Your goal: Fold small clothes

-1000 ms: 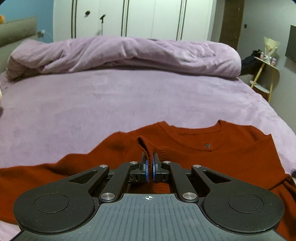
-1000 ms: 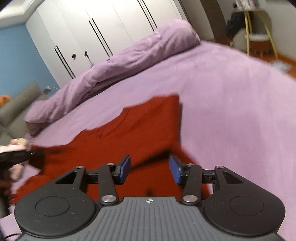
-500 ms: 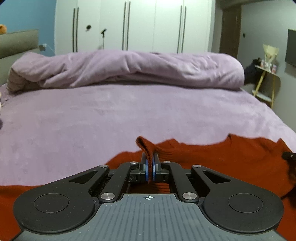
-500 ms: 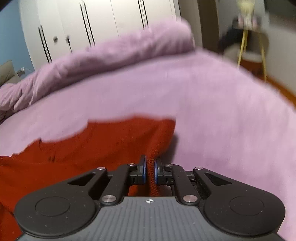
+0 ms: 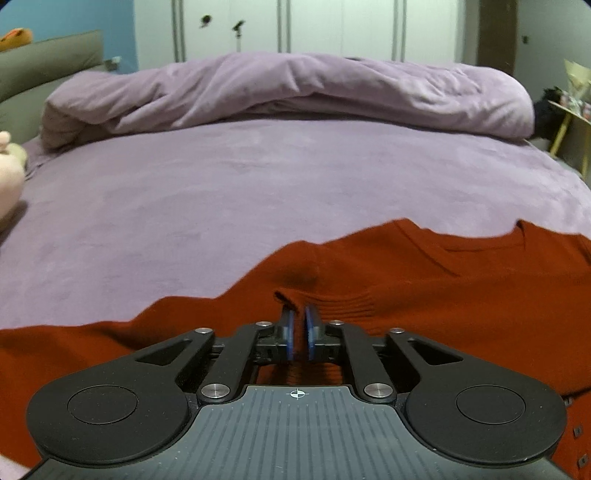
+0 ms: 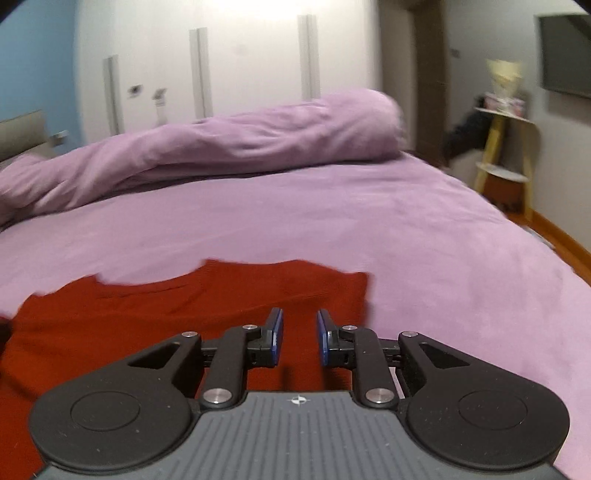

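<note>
Both your claws have just been opening: the left claw (image 5: 298,325) slackens around the hem fold, the right claw (image 6: 298,332) stands empty, so the sweater (image 5: 424,291) now lies folded on the bed (image 5: 258,177).

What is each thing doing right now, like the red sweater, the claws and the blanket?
Red sweater: lying on the bed, partly folded.
Left claw: slightly apart, just been opening, hem between.
Right claw: open, just been opening, empty.
Purple blanket: bunched up.
Wardrobe doors: closed.
</note>
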The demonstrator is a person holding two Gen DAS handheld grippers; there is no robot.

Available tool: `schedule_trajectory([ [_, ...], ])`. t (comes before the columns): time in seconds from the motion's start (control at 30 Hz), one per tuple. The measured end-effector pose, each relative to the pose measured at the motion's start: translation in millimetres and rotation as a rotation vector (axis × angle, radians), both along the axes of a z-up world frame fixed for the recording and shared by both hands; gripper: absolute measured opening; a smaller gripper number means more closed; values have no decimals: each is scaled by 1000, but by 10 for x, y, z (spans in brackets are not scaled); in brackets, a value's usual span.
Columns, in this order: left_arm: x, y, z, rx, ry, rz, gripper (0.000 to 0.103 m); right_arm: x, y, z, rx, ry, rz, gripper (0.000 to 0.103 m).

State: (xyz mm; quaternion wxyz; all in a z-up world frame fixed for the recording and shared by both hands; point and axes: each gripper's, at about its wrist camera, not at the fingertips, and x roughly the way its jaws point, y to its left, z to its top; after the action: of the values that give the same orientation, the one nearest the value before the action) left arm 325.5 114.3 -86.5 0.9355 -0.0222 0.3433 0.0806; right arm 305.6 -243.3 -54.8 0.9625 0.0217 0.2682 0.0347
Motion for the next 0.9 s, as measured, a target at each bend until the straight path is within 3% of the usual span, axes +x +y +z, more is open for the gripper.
schedule_trajectory([
  [0.13, -163, -6, 167, -18, -54, 17, 43, 36, 158, -165, -13, 88, 106, 19],
  [0.2, -237, -73, 239, -71, -72, -23, 50, 58, 213, -254, -14, 133, 131, 19],
  [0.3, -245, -251, 187, -150, -40, -110, 63, -43, 345, -284, 1, 124, 195, 19],
  [0.37, -179, -372, 37, -158, 32, -152, 63, -97, 439, -269, 28, 129, 254, 19],
  [0.43, -142, -419, -110, -140, 77, -135, 63, -151, 520, -303, -17, 143, 271, 18],
  [0.53, -162, -459, -148, -74, 53, -148, 66, -185, 451, -335, -90, 129, 260, 17],
  [0.77, -244, -280, -157, -90, 50, -137, 66, -212, -27, -314, -131, 96, 136, 17],
  [0.9, -312, -237, -108, -87, 57, -120, 66, -248, -114, -307, -128, 97, 120, 16],
])
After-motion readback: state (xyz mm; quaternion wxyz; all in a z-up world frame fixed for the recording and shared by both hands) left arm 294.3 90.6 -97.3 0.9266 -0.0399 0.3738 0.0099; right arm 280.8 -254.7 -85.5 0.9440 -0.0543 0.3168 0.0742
